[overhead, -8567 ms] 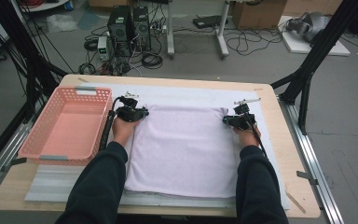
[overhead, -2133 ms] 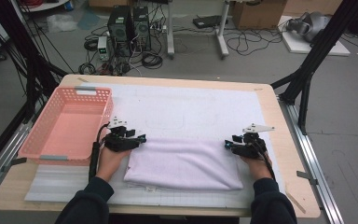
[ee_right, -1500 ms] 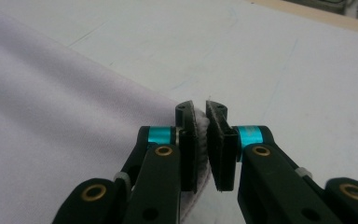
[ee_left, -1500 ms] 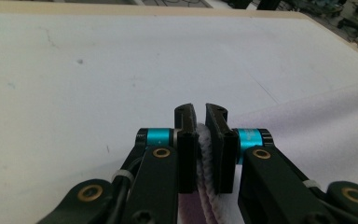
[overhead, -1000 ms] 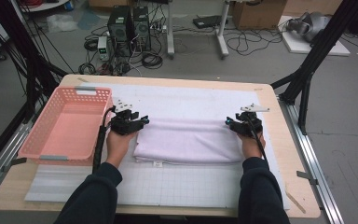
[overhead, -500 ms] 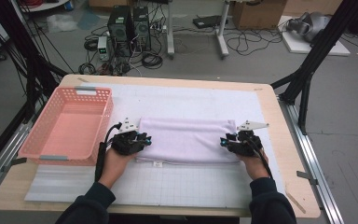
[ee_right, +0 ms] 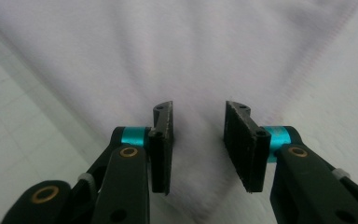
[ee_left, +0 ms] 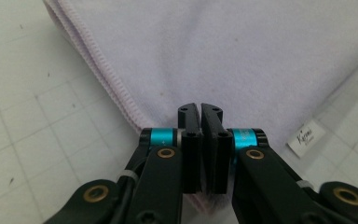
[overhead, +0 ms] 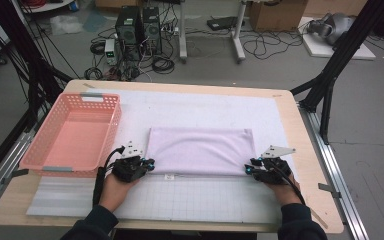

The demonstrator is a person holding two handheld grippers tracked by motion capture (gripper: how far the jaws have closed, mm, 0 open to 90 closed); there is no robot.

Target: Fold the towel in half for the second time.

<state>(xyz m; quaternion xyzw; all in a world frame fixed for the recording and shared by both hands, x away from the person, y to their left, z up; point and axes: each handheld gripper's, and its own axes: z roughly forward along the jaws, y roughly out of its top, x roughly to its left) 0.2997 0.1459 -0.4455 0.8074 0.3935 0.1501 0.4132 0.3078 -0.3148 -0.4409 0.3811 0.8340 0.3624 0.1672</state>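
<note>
- High view: a folded lilac towel point(overhead: 200, 150) lies as a flat rectangle on the white grid mat point(overhead: 180, 200) that covers the wooden desk point(overhead: 312, 195).
- A pink plastic basket point(overhead: 72, 135) stands at the left side of the desk, near the towel but apart from it.
- The left gripper point(overhead: 147, 164) sits at the near left corner of the towel, with the person's left hand point(overhead: 112, 187) behind it.
- The right gripper point(overhead: 250, 169) sits at the near right corner of the towel, with the right hand point(overhead: 285, 190) behind it.
- Left gripper view: the two black jaws of the left gripper point(ee_left: 200, 112) are pressed together, and the stitched corner of the towel point(ee_left: 223, 51) goes under them. The cloth seems pinched between the pads, though the contact line itself is very thin to see.
- In the same view a small white label point(ee_left: 306, 136) lies at the towel edge, to the right of the jaws.
- Right gripper view: the jaws of the right gripper point(ee_right: 198, 114) stand apart, with a clear gap. They have just been opening a little. The towel point(ee_right: 177, 51) corner lies below and between them, and the pads do not press on it.
- On the floor beyond the desk there are computer cases point(overhead: 139, 25) and many cables point(overhead: 260, 45).
</note>
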